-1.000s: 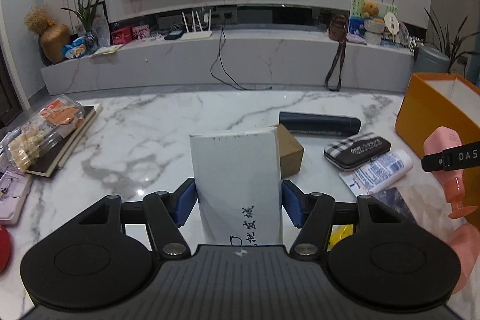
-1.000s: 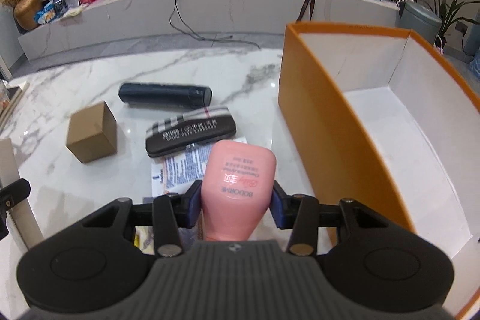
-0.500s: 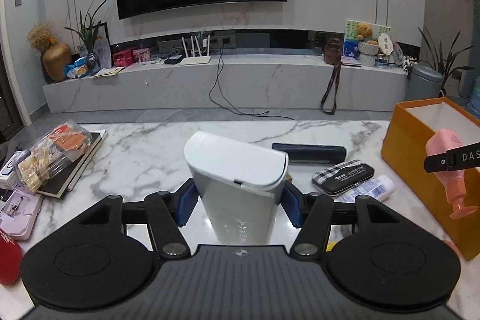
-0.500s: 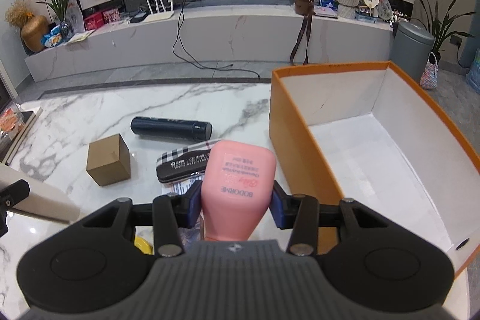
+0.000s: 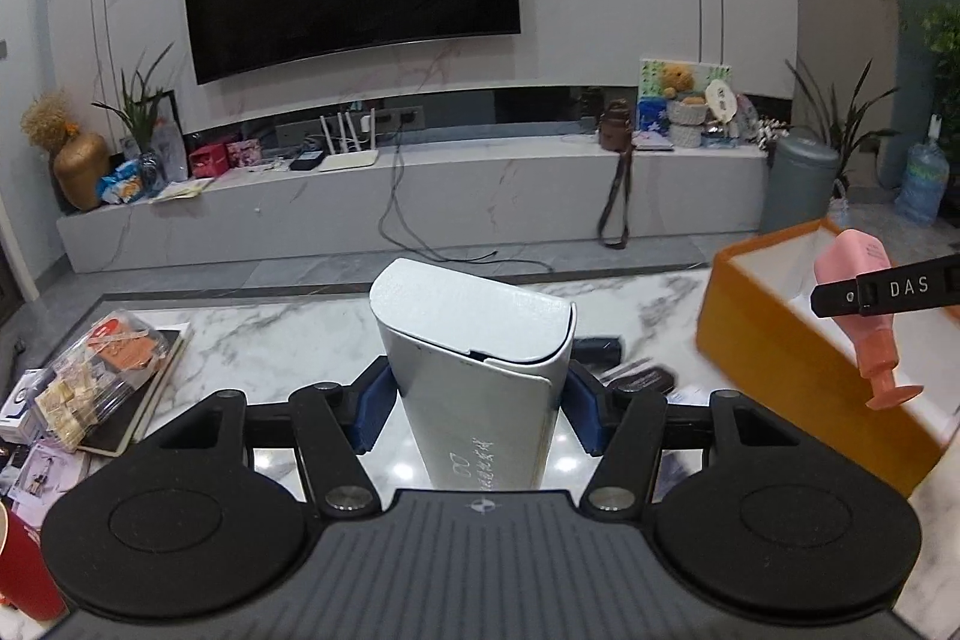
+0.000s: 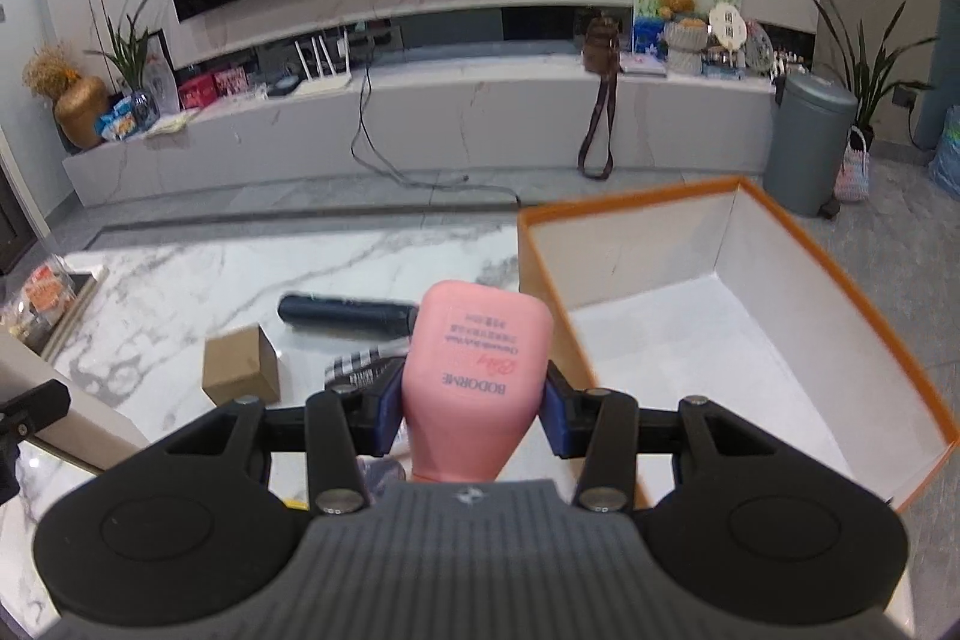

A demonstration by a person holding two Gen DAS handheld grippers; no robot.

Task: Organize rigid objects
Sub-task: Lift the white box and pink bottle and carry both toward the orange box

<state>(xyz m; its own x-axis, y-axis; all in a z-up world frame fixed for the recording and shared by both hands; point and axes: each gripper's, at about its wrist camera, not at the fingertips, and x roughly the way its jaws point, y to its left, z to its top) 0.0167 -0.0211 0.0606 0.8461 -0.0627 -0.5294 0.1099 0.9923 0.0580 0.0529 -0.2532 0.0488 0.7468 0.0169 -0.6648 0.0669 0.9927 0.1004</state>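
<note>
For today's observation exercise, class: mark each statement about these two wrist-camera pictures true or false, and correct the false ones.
1. The left gripper is clamped on a white case. True.
2. The right gripper holds a blue bottle. False: it grips a pink bottle.
3. The orange box already holds several items. False: its visible white interior is bare.
4. A small brown cardboard box sits on the marble table. True.
5. The dark tube stands upright. False: it lies on its side.

Each gripper, left (image 5: 477,415) and right (image 6: 474,409), is built of black plastic with blue pads (image 5: 373,409). Round discs, silver screws and a ribbed grey base are seen at the lower frame.
</note>
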